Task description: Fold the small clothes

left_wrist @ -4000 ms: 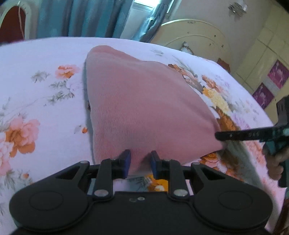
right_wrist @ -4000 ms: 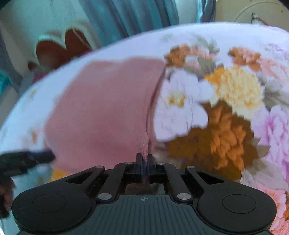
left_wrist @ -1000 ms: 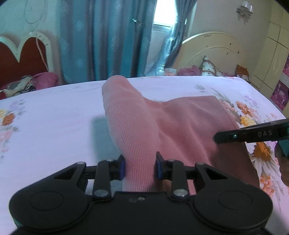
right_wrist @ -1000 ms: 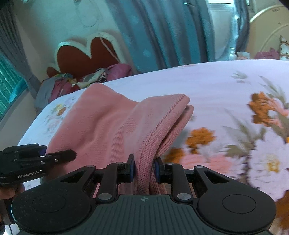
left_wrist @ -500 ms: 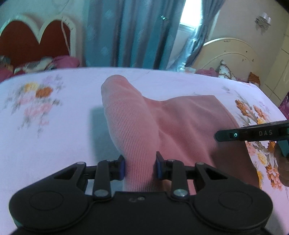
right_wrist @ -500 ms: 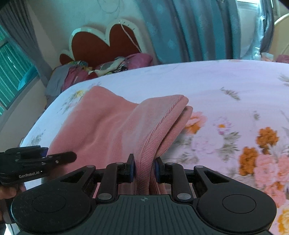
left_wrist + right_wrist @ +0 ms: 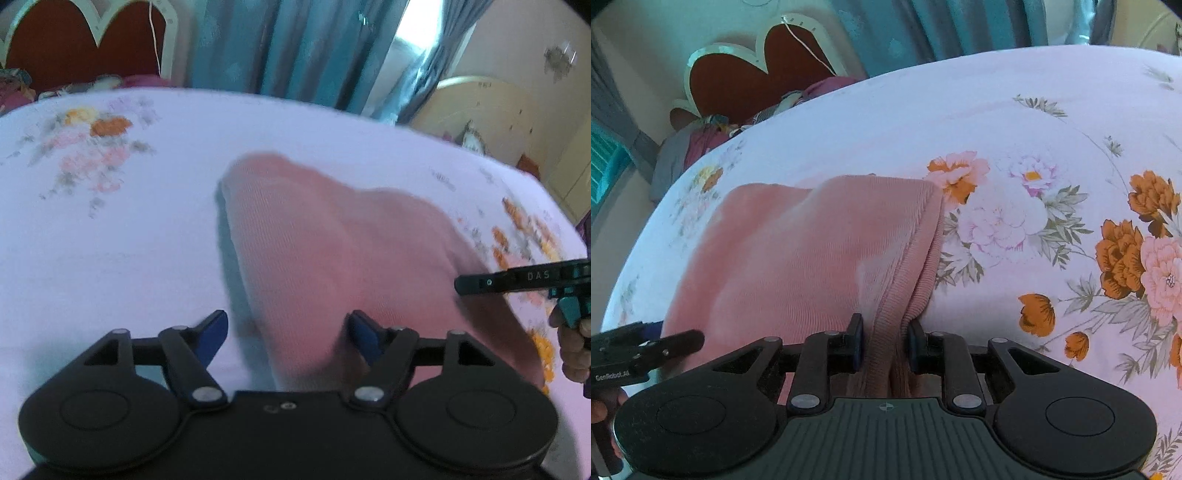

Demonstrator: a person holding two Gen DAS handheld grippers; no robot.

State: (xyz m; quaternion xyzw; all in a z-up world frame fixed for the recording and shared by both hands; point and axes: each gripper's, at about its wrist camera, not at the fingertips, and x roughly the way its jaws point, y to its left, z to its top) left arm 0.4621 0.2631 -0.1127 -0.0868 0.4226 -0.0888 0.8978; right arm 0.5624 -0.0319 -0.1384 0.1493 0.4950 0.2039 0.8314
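Floral bedding covers a wide bed [image 7: 1015, 122], with teal curtains and a heart-shaped red headboard beyond it, and the pink ribbed garment [image 7: 798, 258] lies folded over on the sheet with bare sheet on all sides of it. Seen from the left wrist, the garment [image 7: 332, 251] runs away from the camera, its long axis pointing toward the curtains and its near end bunched between the jaws of the left gripper [image 7: 288, 328]. Those jaws are opening and already stand wide, the blue pads clear of the cloth on both sides. At the garment's right-hand hemmed edge, the right gripper [image 7: 884, 341] is also opening its jaws, but only slightly; the doubled hem still sits between the pads, apparently just touching them. Each gripper is at its own near corner, so neither has an advantage in reach. Judging from this, the fold is being laid down and released. Beyond the garment toward the curtains, and to either side, the sheet offers plenty of free room for smoothing or a second fold.
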